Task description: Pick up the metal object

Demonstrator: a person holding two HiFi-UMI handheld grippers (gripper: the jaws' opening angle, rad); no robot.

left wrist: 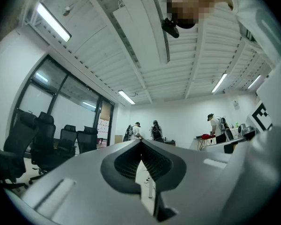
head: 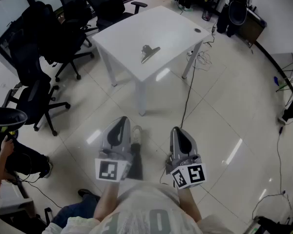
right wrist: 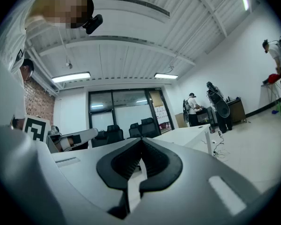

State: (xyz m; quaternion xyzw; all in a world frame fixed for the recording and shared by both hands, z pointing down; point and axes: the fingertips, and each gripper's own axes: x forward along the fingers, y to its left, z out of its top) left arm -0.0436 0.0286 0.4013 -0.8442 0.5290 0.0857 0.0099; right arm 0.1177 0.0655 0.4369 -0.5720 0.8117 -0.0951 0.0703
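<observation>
A small metal object (head: 148, 52) lies near the middle of a white table (head: 132, 30) across the room in the head view. Both grippers are held close to the person's body, well short of the table. My left gripper (head: 120, 123) points toward the table with its jaws together and nothing between them; in the left gripper view its tips (left wrist: 141, 141) meet. My right gripper (head: 177, 132) is likewise shut and empty, its tips (right wrist: 141, 139) touching. The table (right wrist: 192, 134) shows in the right gripper view; the metal object does not.
Black office chairs (head: 63, 38) crowd the left side of the table. A cable (head: 189, 89) runs from the table's right leg across the glossy tile floor. Equipment and bags (head: 234, 11) line the far wall. A seated person's hand (head: 5, 150) is at the left edge.
</observation>
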